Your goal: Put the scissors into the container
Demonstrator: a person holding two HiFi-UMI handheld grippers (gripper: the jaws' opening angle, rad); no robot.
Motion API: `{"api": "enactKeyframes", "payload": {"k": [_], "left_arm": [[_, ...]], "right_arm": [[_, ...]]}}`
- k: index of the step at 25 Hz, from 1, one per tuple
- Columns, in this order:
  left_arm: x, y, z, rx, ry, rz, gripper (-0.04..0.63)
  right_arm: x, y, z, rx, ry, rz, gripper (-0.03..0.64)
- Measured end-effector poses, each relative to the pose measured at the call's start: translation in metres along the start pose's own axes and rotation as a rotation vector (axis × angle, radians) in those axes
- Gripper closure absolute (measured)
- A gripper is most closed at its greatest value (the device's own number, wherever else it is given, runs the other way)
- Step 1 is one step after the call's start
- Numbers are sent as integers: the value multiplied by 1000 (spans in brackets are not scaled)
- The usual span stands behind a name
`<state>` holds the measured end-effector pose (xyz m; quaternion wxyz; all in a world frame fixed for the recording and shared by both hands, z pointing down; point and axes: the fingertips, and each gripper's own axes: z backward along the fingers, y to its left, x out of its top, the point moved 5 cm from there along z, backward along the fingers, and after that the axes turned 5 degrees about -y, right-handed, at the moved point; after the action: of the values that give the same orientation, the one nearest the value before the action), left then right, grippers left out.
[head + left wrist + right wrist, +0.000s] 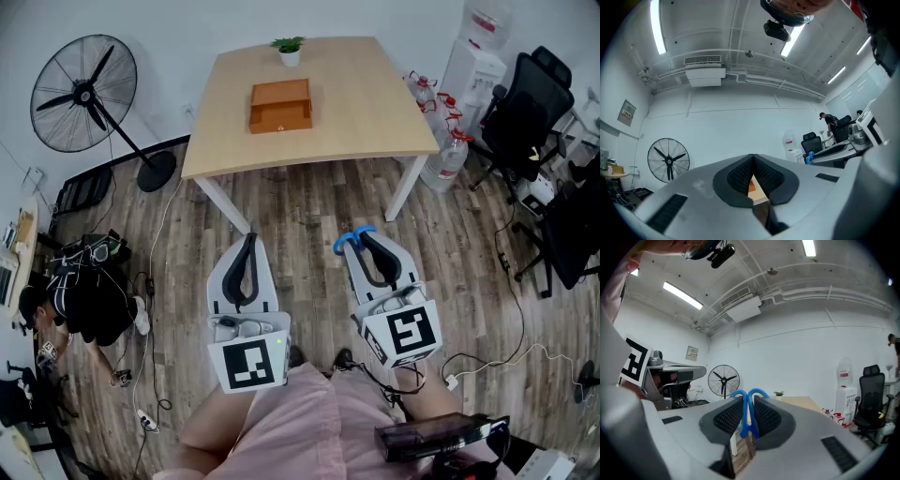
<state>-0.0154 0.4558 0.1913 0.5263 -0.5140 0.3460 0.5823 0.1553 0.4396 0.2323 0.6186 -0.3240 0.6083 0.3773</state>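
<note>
Blue-handled scissors [352, 238] [746, 413] stick out past the jaw tips of my right gripper [366, 238] [747, 414], which is shut on them. My left gripper [249, 240] [753, 172] is shut with nothing between its jaws. Both grippers hang over the wooden floor, well short of the table. An orange-brown wooden container [279, 105] lies on the light wooden table [375, 103], near its middle. Through the left gripper's jaws a sliver of the container [751, 186] shows.
A small potted plant [289, 49] stands at the table's far edge. A floor fan [89, 94] is at the left. Water bottles [448, 155], a dispenser [478, 66] and black office chairs [525, 103] crowd the right. Cables and bags [89, 281] lie on the floor left.
</note>
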Motion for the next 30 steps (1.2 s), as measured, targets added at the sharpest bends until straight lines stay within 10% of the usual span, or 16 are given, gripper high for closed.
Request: {"api": "enactKeyframes", "payload": {"k": [30], "left_arm": [[-41, -9, -33, 111, 63, 4, 591]], "right_arm": [[-27, -59, -26, 57, 32, -24, 540]]}}
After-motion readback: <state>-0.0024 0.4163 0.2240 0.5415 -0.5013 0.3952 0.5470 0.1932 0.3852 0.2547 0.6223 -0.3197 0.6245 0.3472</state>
